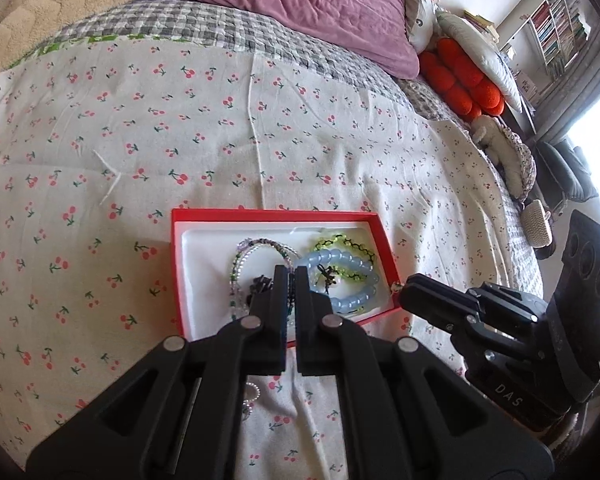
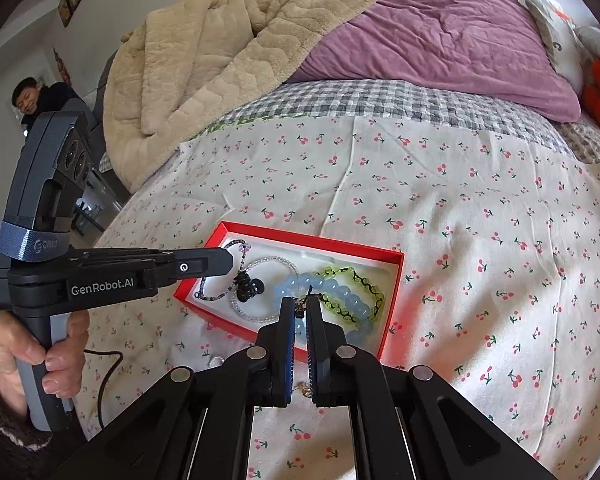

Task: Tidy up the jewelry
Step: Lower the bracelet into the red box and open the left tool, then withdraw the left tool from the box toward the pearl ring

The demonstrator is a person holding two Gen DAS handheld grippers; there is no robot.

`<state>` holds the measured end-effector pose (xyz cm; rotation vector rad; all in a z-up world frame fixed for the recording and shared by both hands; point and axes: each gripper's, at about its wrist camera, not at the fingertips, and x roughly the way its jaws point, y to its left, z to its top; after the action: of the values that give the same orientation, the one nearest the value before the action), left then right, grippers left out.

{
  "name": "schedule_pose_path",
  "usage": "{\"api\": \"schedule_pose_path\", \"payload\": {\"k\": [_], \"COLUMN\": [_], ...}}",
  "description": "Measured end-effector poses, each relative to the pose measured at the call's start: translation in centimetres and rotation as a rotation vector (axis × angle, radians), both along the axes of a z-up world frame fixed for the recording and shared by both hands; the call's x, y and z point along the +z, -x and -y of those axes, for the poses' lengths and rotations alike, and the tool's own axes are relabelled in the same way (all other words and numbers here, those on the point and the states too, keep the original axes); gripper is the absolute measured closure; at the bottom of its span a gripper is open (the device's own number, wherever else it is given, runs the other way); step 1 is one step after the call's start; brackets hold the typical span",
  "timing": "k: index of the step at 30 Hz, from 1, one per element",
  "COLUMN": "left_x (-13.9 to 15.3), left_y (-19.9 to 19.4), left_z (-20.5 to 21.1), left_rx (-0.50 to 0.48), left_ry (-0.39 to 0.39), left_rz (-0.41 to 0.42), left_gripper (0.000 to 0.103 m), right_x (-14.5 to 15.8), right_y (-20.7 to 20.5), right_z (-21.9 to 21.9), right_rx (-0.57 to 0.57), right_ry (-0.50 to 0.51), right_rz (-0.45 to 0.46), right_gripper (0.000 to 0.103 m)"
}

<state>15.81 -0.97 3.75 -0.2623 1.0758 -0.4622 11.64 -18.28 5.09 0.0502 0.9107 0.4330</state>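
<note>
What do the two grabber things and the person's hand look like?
Both are black plastic grippers with silver round rivets. The left gripper has white "GenRobot.AI" lettering, a grey-blue handle, a dark camera block with an "ORICO" band and a dark cable hanging below. The right gripper has blue ridged pads on its fingers. The bare left hand wears a fuzzy brown sleeve cuff.

Bracelets (image 2: 332,292) in red box (image 2: 394,300)

1 red box (image 2: 392,304) on cherry-print sheet (image 2: 480,208). Inside: 1 blue bead bracelet (image 2: 340,294), 1 yellow-green braided bracelet (image 2: 364,280), approx. 2 thin bead strands (image 2: 260,266), 1 black charm (image 2: 246,286). 2 grippers: left (image 1: 291,272), right (image 2: 300,303).
</note>
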Motion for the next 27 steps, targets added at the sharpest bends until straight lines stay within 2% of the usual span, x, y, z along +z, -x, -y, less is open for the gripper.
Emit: {"api": "schedule_pose_path", "payload": {"k": [14, 20, 22, 24, 27], "left_x": [-0.3, 0.2, 0.5, 0.8, 1.3], "left_y": [-0.2, 0.1, 0.4, 0.9, 1.8], "left_z": [1.8, 1.0, 0.8, 0.4, -0.2], "left_rx": [-0.045, -0.022, -0.017, -0.016, -0.010], "left_ry": [0.014, -0.033, -0.052, -0.070, -0.104], "left_rz": [0.013, 0.037, 0.049, 0.063, 0.087], "left_gripper": [0.097, 0.076, 0.067, 0.050, 0.040], "right_x": [-0.5, -0.9, -1.1, -1.2, -1.2], "right_y": [-0.7, -1.5, -1.8, -2.2, -2.1], "right_z": [0.1, 0.8, 1.0, 1.2, 1.4], "right_rx": [-0.022, -0.036, -0.050, -0.058, -0.057], "right_ry": [-0.015, -0.047, -0.047, -0.056, -0.039], "right_rz": [-0.024, -0.053, -0.066, -0.095, -0.102], "right_gripper": [0.098, 0.097, 0.092, 0.092, 0.092]}}
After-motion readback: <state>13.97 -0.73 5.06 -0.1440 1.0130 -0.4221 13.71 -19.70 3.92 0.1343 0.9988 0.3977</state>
